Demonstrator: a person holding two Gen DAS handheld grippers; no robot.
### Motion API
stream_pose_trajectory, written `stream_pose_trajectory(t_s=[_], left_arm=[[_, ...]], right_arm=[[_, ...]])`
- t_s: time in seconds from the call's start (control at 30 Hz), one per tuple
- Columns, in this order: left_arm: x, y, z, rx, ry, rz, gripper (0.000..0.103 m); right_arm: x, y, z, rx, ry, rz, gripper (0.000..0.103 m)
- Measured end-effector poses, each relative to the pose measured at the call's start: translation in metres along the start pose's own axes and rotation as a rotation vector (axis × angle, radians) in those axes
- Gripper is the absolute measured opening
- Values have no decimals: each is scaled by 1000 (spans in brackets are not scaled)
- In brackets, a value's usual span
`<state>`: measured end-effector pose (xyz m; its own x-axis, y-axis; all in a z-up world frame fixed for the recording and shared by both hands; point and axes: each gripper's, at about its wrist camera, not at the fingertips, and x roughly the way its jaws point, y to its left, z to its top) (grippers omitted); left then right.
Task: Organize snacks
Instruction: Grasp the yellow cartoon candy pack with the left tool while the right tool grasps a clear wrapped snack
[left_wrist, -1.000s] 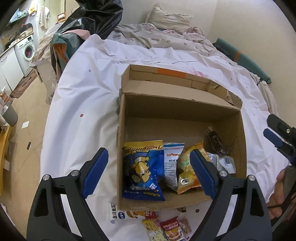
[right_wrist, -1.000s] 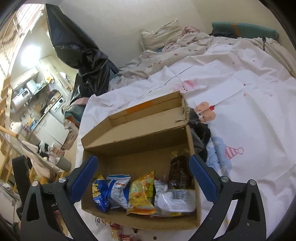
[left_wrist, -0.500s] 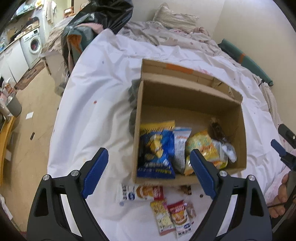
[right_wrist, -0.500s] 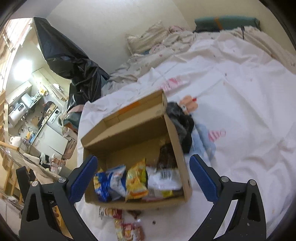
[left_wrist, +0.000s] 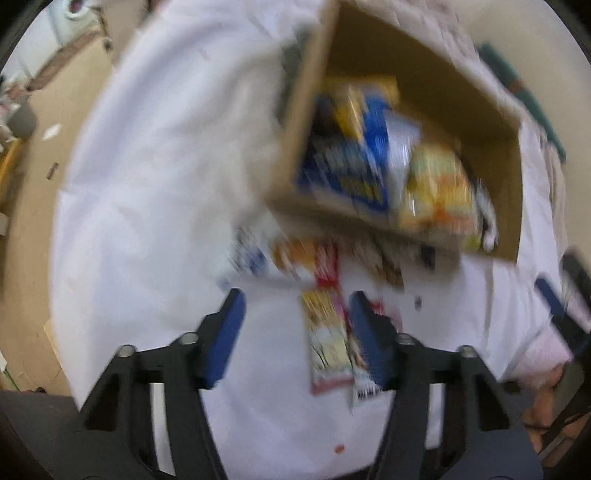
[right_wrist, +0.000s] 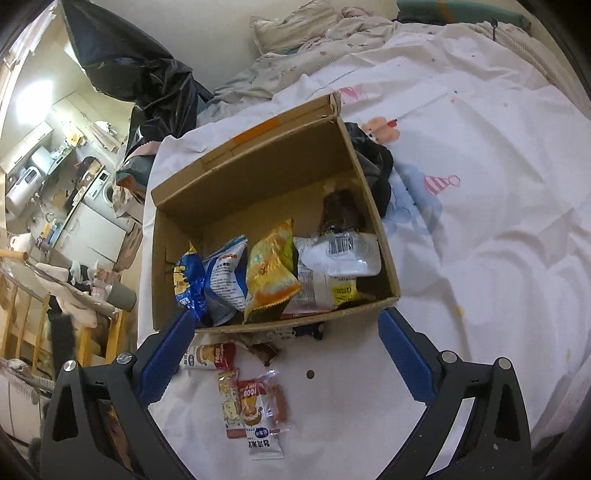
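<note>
Snack packets (right_wrist: 255, 402) lie loose on the white bed sheet (right_wrist: 480, 295), nearest the cameras and just in front of the cardboard box (right_wrist: 373, 221). In the blurred left wrist view, the left gripper (left_wrist: 295, 328) points steeply down over them; its jaws have just been closing, and a yellow-and-red packet (left_wrist: 327, 343) sits between the blue pads close to the right one, though the blur hides whether either pad touches it. The right gripper (right_wrist: 284, 354) hovers with jaws wide apart and nothing between them, straddling the loose packets and the box's near wall.

Inside the box stand a blue bag (right_wrist: 188, 284), a white-and-blue bag (right_wrist: 227, 273), an orange-yellow bag (right_wrist: 271, 273) and a clear wrapper with a barcode (right_wrist: 341, 254), with a dark packet (right_wrist: 341, 212) behind it. A dark cloth (right_wrist: 373, 166) lies against the box's right side.

Only the right wrist view is sharp enough to show print on the packets; it also shows a black plastic bag (right_wrist: 129, 66), a pillow (right_wrist: 295, 22) and a kitchen area (right_wrist: 55, 166) farther off. Only the left view shows a hand (left_wrist: 554, 413) at its right edge.
</note>
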<state>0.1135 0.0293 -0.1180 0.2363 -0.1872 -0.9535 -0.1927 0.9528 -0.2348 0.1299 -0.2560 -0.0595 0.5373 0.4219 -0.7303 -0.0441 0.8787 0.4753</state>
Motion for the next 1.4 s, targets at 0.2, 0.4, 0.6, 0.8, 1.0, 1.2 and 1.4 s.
stream_pose_trajectory(t_s=[0.2,0.4,0.6,0.8,1.0,1.2,1.4], left_arm=[[35,-24,-14,47,78,48,49],[53,-34,-18,73,114,89,42],[64,-44,-34,161,175,150,22],[40,-35,-42,146,166,111,22],[9,-18,-50,90,117,62,22],[-7,-29,-62,99,45,84,22],[-8,-18,-50,69,60,43,22]], right_arm=[[0,-4,-2,-11,8,-17,102],[-4,-13,-3,-3,7,-31,102],[0,-19,-5,10,32,-48,102],[44,-5,-24,-58,241,-77,94],[94,16,-55,-119,471,-37,58],[120,28,-72,-186,544,-87,52],[124,35,-77,-260,543,-128,27]])
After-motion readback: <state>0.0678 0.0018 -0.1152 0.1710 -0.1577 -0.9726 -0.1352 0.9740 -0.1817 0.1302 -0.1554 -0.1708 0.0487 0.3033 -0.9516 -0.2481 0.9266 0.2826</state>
